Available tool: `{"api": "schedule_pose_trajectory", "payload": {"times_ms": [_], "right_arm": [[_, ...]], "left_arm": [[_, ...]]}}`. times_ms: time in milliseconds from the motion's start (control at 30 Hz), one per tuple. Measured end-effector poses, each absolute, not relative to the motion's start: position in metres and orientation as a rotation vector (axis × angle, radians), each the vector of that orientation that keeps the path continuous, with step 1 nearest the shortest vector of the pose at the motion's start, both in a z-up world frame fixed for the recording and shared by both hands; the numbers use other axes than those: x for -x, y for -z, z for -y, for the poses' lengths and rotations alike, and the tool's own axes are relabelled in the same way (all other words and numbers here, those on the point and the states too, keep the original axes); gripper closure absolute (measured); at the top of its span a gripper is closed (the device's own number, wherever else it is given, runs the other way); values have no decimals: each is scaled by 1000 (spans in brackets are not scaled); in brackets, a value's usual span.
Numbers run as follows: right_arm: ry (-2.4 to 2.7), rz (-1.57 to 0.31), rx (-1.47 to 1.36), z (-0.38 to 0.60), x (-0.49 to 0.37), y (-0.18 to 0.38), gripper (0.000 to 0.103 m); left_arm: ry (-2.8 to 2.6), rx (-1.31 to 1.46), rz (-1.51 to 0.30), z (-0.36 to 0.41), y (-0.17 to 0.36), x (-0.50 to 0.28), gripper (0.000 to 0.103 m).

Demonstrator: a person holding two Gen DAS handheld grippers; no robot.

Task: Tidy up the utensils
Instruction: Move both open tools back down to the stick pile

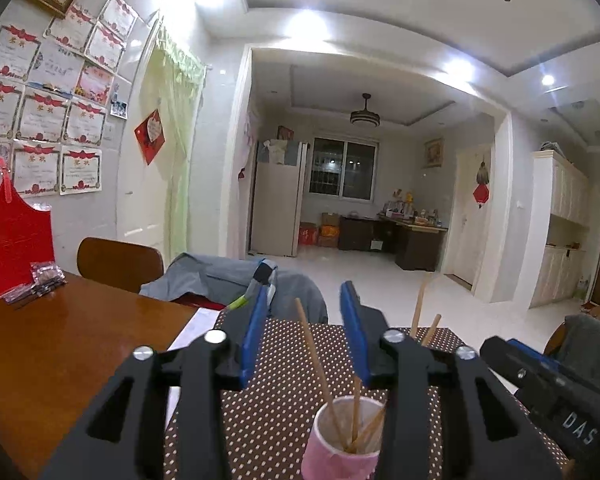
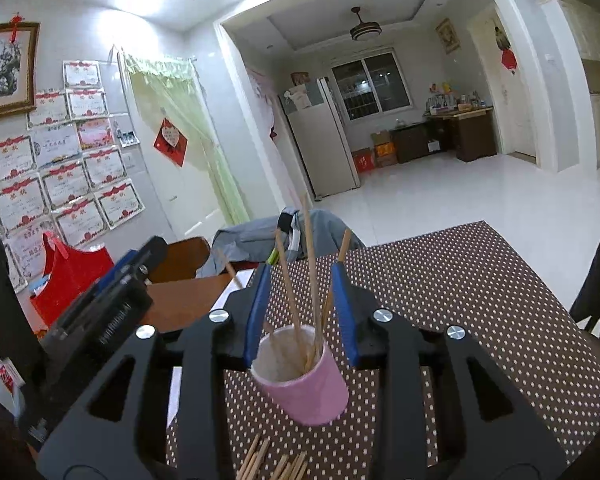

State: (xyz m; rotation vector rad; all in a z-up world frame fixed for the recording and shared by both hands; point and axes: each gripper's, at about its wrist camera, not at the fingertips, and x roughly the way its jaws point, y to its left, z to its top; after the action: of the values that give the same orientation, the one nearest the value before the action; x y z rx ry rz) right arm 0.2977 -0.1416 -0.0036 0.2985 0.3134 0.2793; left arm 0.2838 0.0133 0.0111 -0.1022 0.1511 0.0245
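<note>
A pink paper cup [image 2: 305, 376] stands on the dotted brown mat [image 2: 480, 300] and holds several wooden chopsticks [image 2: 309, 272]. My right gripper [image 2: 302, 276] is open, its blue fingers [image 2: 260, 312] on either side above the cup, touching nothing. More chopsticks [image 2: 272, 462] lie loose on the mat below it. In the left wrist view the cup [image 1: 346, 438] with its chopsticks [image 1: 318, 364] sits low between the fingers of my open, empty left gripper [image 1: 306, 300]. The right gripper's body [image 1: 556, 396] shows at the right there.
The mat lies on a wooden table [image 1: 60, 344]. A red bag [image 1: 12, 240] and a small packet [image 1: 40, 280] stand at the table's left. A chair with grey clothing [image 1: 228, 276] is at the far edge. The left gripper's body [image 2: 100, 320] is to the left.
</note>
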Motion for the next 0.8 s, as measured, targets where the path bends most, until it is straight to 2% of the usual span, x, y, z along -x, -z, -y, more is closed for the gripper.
{"api": "schedule_pose_trajectory", "payload": {"times_ms": [67, 267, 367, 600, 800], "right_arm": [[-279, -323, -292, 140, -287, 4, 71], [-271, -359, -289, 139, -260, 9, 70], [-270, -382, -282, 138, -244, 14, 61], [-271, -452, -261, 133, -224, 30, 61], [-267, -535, -239, 128, -215, 51, 60]], "left_arm": [[-23, 107, -153, -17, -14, -273, 57], [-15, 86, -176, -21, -16, -238, 55], [2, 70, -212, -24, -12, -223, 51], [76, 99, -344, -45, 5, -202, 51], [88, 92, -554, -57, 36, -205, 51]]}}
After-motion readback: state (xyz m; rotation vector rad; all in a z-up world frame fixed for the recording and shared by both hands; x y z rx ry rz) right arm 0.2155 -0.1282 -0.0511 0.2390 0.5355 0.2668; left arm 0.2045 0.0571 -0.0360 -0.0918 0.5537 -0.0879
